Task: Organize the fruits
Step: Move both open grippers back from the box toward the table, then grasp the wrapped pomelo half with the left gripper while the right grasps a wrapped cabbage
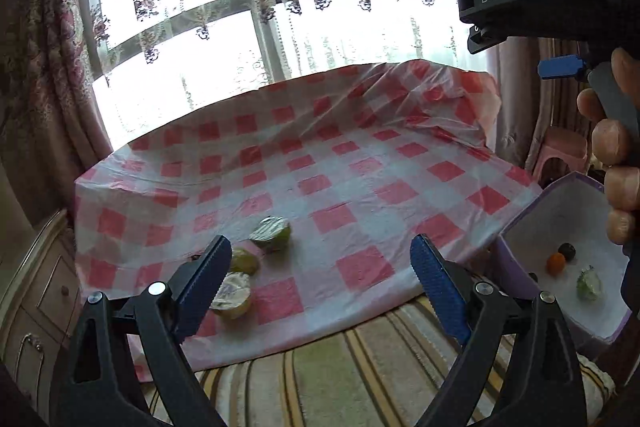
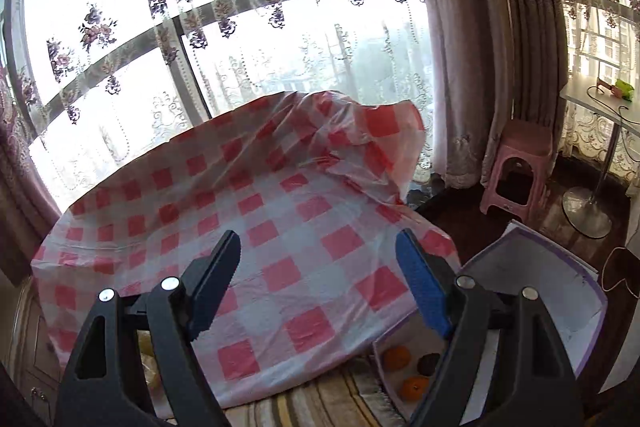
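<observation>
- Fingers of the left gripper (image 1: 320, 259) spread wide, nothing between them, hovering above the near edge of the surface (image 1: 360, 163).
- Fingers of the right gripper (image 2: 318, 259) also spread wide and empty, above the near right part of the surface.
- Right gripper body shows at the top right of the left wrist view, a hand (image 1: 616, 155) wrapped round its handle.
- Surface covered by a red and white checked cloth (image 2: 280, 247), crinkled and bunched up at the far right corner.
- Three wrapped green fruits on the cloth, near left: one (image 1: 272, 233) farthest, one (image 1: 245, 261) in the middle just beside the left finger, one (image 1: 234, 297) nearest, partly behind that finger. They sit close together; cannot tell if touching.
- Box (image 1: 560, 223) with purple outside and white inside sits right of the surface, lower than its top, open side up.
- In the box, left wrist view: an orange (image 1: 556, 263), a dark round fruit (image 1: 567, 250) just beside it, and a wrapped greenish fruit (image 1: 589, 285) a bit apart to the right.
- Right wrist view shows two oranges (image 2: 397, 357) and the dark fruit in the box, partly hidden behind the right finger.
- Striped rug (image 1: 340, 379) under the near side.
- Pink stool (image 2: 516, 167) on the floor, far right, by the curtain (image 2: 460, 47).
- Window with a flowered lace curtain behind the surface.
</observation>
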{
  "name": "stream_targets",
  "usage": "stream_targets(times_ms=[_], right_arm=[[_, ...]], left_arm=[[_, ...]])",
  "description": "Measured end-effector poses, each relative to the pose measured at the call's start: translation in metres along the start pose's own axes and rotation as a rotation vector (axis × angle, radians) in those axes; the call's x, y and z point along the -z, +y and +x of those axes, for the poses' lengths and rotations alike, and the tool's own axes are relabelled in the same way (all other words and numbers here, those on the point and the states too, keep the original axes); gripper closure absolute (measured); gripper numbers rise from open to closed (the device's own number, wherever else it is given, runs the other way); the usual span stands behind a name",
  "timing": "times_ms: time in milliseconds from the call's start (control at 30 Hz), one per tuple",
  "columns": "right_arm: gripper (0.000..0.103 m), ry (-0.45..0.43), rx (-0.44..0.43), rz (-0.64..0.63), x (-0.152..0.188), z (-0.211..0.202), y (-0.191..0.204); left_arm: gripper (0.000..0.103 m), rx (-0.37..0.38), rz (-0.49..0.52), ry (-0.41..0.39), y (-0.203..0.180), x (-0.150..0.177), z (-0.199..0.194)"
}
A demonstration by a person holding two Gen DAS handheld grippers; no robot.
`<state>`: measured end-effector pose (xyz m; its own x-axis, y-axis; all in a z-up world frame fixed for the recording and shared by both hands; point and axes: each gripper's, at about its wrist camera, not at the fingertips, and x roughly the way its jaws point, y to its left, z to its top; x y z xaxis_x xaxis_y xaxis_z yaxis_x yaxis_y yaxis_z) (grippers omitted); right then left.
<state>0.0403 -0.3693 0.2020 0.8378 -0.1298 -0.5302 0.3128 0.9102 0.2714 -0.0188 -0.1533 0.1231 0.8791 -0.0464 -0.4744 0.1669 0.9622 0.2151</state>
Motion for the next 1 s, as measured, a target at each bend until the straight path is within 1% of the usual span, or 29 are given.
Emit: stream_targets(times_ms=[67,100,133,200,267,333,367,400,467,500,533,600,667,733,800,833,933,1000], right_arm=[[0.023,0.039,-0.117,-0.032,0.002,0.014,0.048],[0.023,0.050,-0.176,-0.059,0.003,0.017,0.072],[0.023,0.043,-0.218,-0.090,0.004,0.015,0.093],[0.023,0.018,-0.262,-0.153,0.008,0.009,0.119],[0.023,0.017,-0.266,-0.164,0.012,0.006,0.123],[0.023,0.013,-0.212,-0.193,0.019,0.009,0.112],[0.023,0.024,-0.176,-0.191,0.022,0.015,0.104],[0.023,0.052,-0.155,-0.189,0.026,0.023,0.085],[0.023,0.103,-0.128,-0.197,0.034,0.044,0.068],[0.023,0.118,-0.097,-0.203,0.039,0.054,0.060],[0.023,0.143,-0.091,-0.215,0.044,0.063,0.054],[0.023,0.197,-0.097,-0.243,0.055,0.079,0.048],[0.023,0.223,-0.096,-0.291,0.065,0.091,0.049],[0.023,0.253,-0.116,-0.320,0.077,0.101,0.054],[0.021,0.281,-0.130,-0.341,0.087,0.111,0.060],[0.019,0.285,-0.139,-0.352,0.091,0.113,0.063],[0.009,0.287,-0.159,-0.357,0.099,0.119,0.070],[0.008,0.299,-0.174,-0.351,0.103,0.126,0.075]], left_arm=[[0.015,-0.123,-0.067,0.028,0.040,0.009,-0.001],[0.015,-0.165,-0.106,0.039,0.058,0.014,-0.003],[0.015,-0.193,-0.145,0.043,0.075,0.021,-0.007],[0.015,-0.233,-0.212,0.067,0.099,0.033,-0.009],[0.015,-0.181,-0.239,0.076,0.111,0.041,-0.010],[0.015,-0.156,-0.226,0.076,0.114,0.043,-0.010],[0.015,-0.122,-0.233,0.072,0.114,0.044,-0.008],[0.015,-0.088,-0.240,0.072,0.114,0.045,-0.005],[0.015,-0.032,-0.240,0.088,0.111,0.050,0.005],[0.015,-0.010,-0.234,0.095,0.110,0.053,0.009],[0.015,-0.004,-0.219,0.105,0.107,0.055,0.014],[0.015,0.017,-0.200,0.110,0.107,0.057,0.022],[0.015,0.047,-0.181,0.115,0.109,0.055,0.034],[0.015,0.082,-0.174,0.171,0.112,0.055,0.056],[0.015,0.120,-0.188,0.222,0.116,0.055,0.075],[0.015,0.129,-0.187,0.236,0.117,0.055,0.084],[0.015,0.135,-0.167,0.277,0.119,0.053,0.107],[0.015,0.141,-0.154,0.309,0.118,0.052,0.121]])
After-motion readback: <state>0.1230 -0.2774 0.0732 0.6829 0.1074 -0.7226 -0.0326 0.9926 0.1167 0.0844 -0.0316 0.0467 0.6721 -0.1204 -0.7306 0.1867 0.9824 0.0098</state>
